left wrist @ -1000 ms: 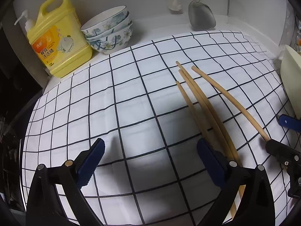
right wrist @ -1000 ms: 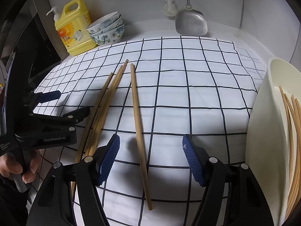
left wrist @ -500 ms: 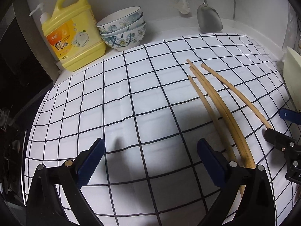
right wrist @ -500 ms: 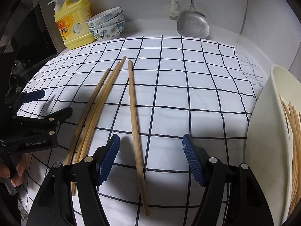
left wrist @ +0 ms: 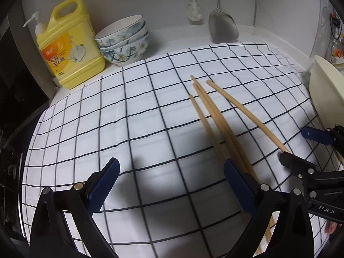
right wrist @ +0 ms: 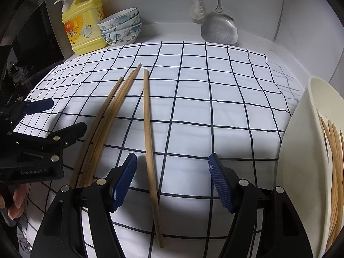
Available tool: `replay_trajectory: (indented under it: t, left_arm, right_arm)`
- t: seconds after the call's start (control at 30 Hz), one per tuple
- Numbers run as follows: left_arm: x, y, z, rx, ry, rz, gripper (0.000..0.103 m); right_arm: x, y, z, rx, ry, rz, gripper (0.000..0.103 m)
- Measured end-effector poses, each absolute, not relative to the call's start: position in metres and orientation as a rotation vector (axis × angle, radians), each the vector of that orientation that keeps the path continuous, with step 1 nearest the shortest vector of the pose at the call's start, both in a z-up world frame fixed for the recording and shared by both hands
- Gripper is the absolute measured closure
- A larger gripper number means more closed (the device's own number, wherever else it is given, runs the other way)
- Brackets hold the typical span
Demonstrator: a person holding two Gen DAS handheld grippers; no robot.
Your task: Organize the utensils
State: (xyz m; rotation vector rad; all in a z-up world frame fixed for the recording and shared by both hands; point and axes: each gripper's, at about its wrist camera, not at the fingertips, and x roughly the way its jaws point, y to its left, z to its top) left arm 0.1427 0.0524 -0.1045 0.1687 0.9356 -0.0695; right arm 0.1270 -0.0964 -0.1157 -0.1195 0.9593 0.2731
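**Between the right jaws, a lone chopstick**

On the checked cloth (right wrist: pixel 215 99) four chopsticks lie with their long axes running away from the cameras. Farthest left, the left gripper (left wrist: pixel 169 182) hangs spread wide and empty; its right finger sits over the near ends of the bundle of three (left wrist: pixel 217 124), so the bundle lies to that gripper's right, not between its jaws. Next comes the single chopstick (right wrist: pixel 149 142), apart from the bundle. It passes lengthwise through the gap of the right gripper (right wrist: pixel 172 178), closer to that gripper's left finger. These jaws also stand wide, holding nothing. The right gripper looks the nearer one for this stick. Farthest right stands the cream holder (right wrist: pixel 305 150), already carrying chopsticks, just beside the right gripper.
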Motion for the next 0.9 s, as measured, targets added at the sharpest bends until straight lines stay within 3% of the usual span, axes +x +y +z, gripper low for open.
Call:
replay_trajectory:
  t: [0.67, 0.83, 0.9]
  left_arm:
    - [0.148, 0.058, -0.117, 0.119, 0.988, -0.085, 0.007]
    - [0.141, 0.057, -0.113, 0.118, 0.971, -0.095, 0.021]
    - [0.138, 0.055, -0.112, 0.117, 0.960, -0.097, 0.029]
  right_arm:
    - [0.126, -0.090, -0.118, -0.155, 0.944, 0.268, 0.037]
    - [0.126, -0.086, -0.118, -0.165, 0.934, 0.286, 0.038]
    - [0.125, -0.084, -0.118, -0.171, 0.930, 0.299, 0.044]
